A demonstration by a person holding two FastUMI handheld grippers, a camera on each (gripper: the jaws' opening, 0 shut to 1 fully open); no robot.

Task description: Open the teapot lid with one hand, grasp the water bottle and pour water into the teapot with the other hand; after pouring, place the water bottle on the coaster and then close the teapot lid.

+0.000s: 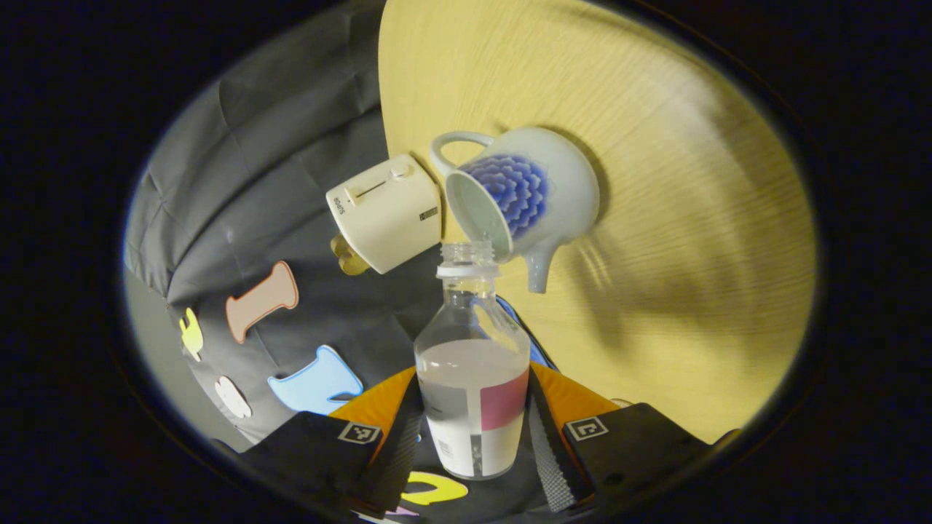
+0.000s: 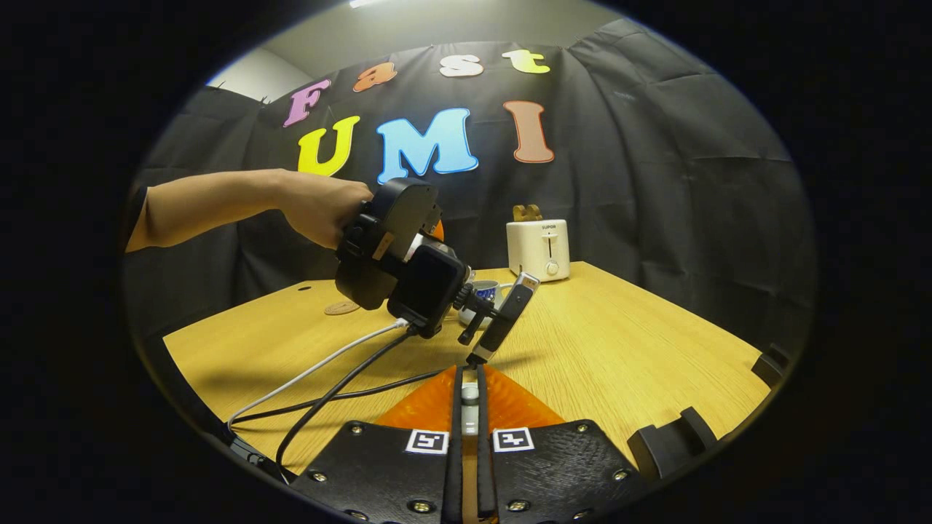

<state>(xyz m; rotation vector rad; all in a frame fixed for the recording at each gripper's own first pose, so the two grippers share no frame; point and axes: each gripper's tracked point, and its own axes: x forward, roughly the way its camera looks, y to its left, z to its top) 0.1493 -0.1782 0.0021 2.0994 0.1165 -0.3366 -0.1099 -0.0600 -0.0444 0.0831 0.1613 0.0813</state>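
Observation:
In the left gripper view, a clear uncapped water bottle [image 1: 473, 364], about half full, is clamped between the fingers of my left gripper [image 1: 473, 397]. The bottle's mouth sits right at the open rim of the white teapot [image 1: 535, 193] with a blue flower pattern, which has no lid on. In the right gripper view, a hand holds the left gripper [image 2: 495, 313] tilted over the teapot [image 2: 486, 292], mostly hidden behind it. My right gripper [image 2: 470, 378] hovers over the table's near side, fingers almost together on a small white piece [image 2: 470, 395], apparently the teapot lid's knob.
A cream toaster [image 2: 539, 247] stands at the back of the wooden table [image 2: 619, 349], close to the teapot. A round brown coaster [image 2: 342, 308] lies at the back left. Cables [image 2: 328, 386] trail from the left gripper across the table's left front.

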